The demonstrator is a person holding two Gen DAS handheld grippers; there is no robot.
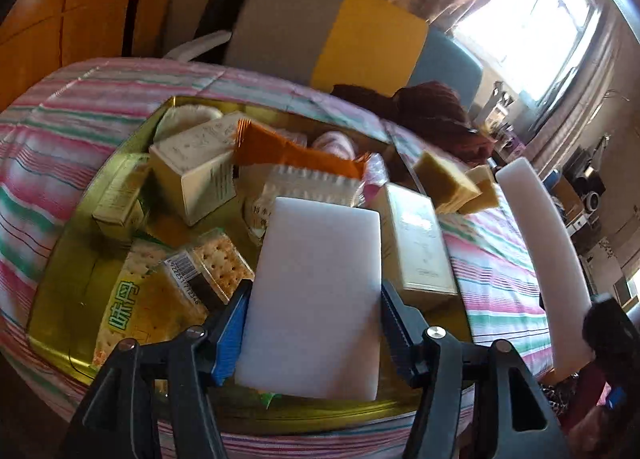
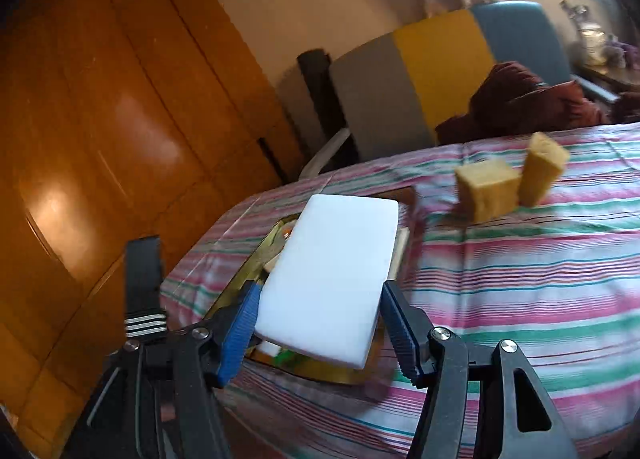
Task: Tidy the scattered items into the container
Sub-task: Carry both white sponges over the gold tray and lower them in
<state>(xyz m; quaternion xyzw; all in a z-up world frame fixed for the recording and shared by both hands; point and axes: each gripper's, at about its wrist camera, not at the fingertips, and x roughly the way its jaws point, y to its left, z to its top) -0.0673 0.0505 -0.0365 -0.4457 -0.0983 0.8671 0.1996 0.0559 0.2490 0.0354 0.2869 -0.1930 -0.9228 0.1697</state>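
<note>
- Gold-coloured shallow metal tin (image 1: pixel 120 163) lies on the pink, green and white striped cloth (image 1: pixel 496 259) and holds a cream carton box (image 1: pixel 192 167) at its eleven o'clock, an orange foil packet (image 1: pixel 292 151) at twelve, a clear pack of square crackers (image 1: pixel 212 263) at seven, and a pale ribbed wafer pack (image 1: pixel 316 183) near the middle.
- My left gripper (image 1: pixel 316 323) pinches a white rectangular foam block (image 1: pixel 316 299) between its blue pads, held over the tin's near half.
- My right gripper (image 2: pixel 320 323) pinches a second white rectangular foam block (image 2: pixel 332 279) the same way, above the tin's near corner (image 2: pixel 248 275).
- Two tan sponge-like blocks (image 2: pixel 512 179) stand on the cloth at two o'clock from the tin, outside it and just beside each other.
- A tall cream box (image 1: pixel 420 239) sits at the tin's three o'clock edge; whether inside or on the rim, I cannot tell.
- Open striped cloth spreads at three to five o'clock; the tin's gold rim runs along the nine o'clock side, near the bed's edge.
</note>
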